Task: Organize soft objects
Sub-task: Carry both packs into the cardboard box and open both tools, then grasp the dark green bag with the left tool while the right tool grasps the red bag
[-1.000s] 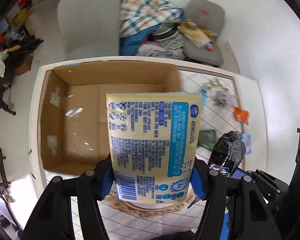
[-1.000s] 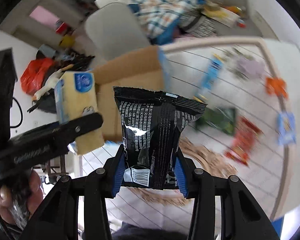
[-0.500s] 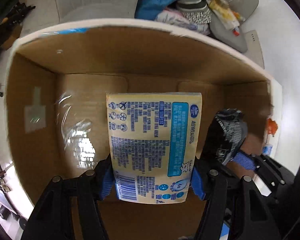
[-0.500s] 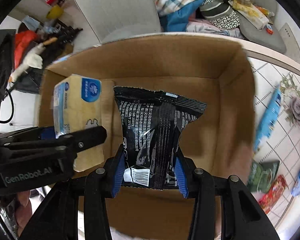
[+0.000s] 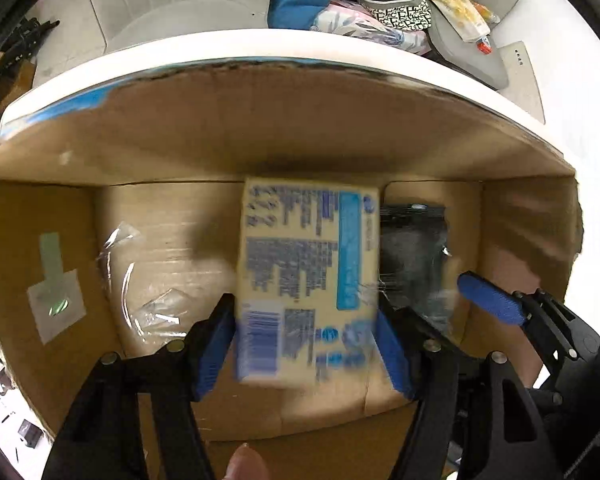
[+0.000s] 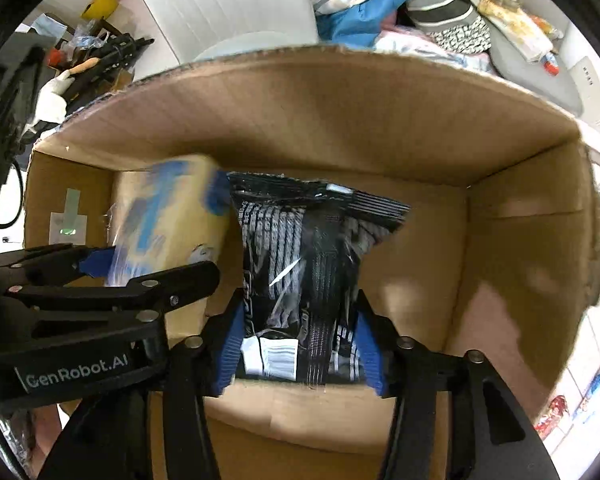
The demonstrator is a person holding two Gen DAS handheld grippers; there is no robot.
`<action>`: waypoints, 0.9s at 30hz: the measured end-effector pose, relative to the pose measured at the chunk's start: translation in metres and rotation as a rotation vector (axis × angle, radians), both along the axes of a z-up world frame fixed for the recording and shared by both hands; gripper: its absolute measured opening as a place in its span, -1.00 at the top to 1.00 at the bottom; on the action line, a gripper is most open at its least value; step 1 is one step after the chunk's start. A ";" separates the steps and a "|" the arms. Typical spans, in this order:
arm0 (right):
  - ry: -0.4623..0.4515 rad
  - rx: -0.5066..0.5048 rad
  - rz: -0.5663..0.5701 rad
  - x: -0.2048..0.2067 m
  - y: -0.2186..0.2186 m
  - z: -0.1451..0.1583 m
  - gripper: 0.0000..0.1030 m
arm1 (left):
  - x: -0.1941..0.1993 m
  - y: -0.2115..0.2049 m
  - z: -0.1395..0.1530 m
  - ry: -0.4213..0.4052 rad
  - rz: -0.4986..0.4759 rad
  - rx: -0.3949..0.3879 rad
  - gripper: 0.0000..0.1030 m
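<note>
Both grippers are down inside an open cardboard box [image 5: 300, 136] [image 6: 500, 240]. A yellow and blue tissue pack [image 5: 308, 276] lies blurred between the fingers of my left gripper [image 5: 306, 344], which stand wider than the pack. It also shows in the right wrist view [image 6: 168, 220]. A black snack bag [image 6: 308, 268] lies between the fingers of my right gripper [image 6: 300, 348], which have spread apart from its sides. The bag shows beside the tissue pack in the left wrist view [image 5: 412, 256].
The box sits at the edge of a white table [image 5: 260, 46]. Snack packets [image 6: 556, 408] lie on the tiled tabletop to the right. Behind the box are a white chair [image 6: 228, 4] and a pile of clothes [image 5: 360, 4].
Both grippers moved deeper into the box and their fingers opened. The tissue pack and the black bag dropped away from the fingers toward the box floor.
</note>
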State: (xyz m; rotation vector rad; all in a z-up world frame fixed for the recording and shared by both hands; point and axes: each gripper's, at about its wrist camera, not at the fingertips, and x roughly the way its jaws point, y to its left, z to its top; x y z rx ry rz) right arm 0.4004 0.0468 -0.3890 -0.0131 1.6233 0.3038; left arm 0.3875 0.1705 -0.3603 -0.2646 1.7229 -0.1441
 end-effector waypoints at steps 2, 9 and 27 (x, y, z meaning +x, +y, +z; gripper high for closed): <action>-0.005 0.001 -0.006 -0.007 0.002 0.009 -0.38 | -0.001 -0.001 0.005 -0.019 -0.002 0.001 -0.62; -0.025 -0.029 -0.047 -0.023 -0.011 0.032 -0.68 | -0.025 0.006 0.042 -0.122 -0.001 0.078 -0.97; -0.182 -0.120 -0.083 -0.120 -0.022 0.124 -1.00 | -0.113 0.008 0.124 -0.340 0.059 0.248 -0.98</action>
